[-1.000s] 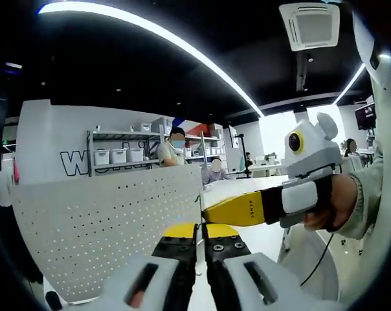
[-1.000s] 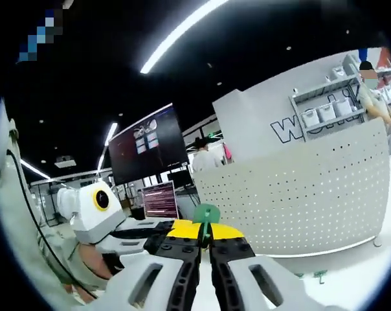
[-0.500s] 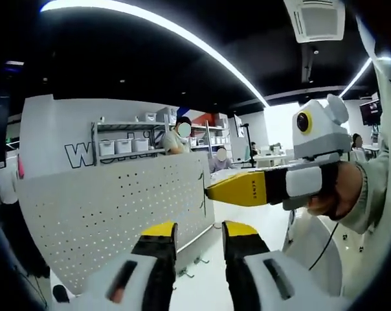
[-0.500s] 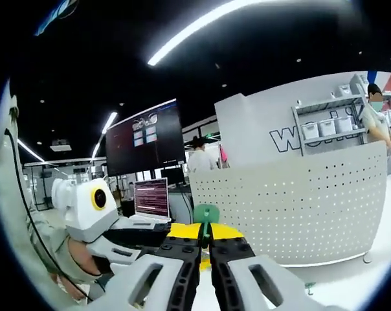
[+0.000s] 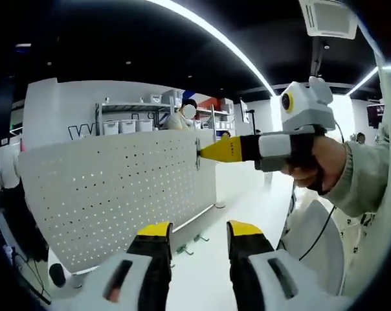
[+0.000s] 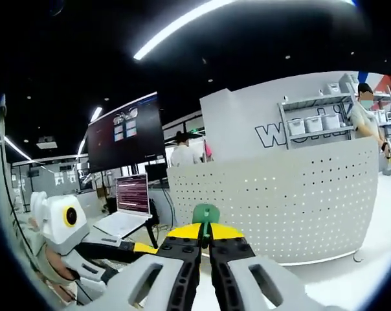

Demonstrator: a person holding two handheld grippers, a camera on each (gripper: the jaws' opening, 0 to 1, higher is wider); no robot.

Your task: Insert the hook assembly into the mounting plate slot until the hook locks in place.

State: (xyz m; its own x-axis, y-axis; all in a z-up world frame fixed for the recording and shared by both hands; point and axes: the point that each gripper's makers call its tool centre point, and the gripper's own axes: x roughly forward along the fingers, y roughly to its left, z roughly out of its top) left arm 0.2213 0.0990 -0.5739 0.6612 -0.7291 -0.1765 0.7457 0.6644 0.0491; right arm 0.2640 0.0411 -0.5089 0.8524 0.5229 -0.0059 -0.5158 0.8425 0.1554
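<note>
The white perforated mounting plate stands upright on a white table; it also spans the right gripper view. My right gripper is shut on the green hook assembly, whose green top pokes out above the yellow jaw tips. In the left gripper view the right gripper comes in from the right, a person's hand around it, its tip against the plate's upper right edge. My left gripper is open, jaws wide apart, holding nothing, low in front of the plate. It appears as the left gripper at lower left.
A couple of loose hooks lie on the table by the plate's foot. Behind the plate are a shelf with white bins and people. A laptop and a big wall screen stand at the left.
My left gripper went from shut to open and drew back from the plate's edge. The right gripper, still shut on the hook, has risen to the plate's upper right edge.
</note>
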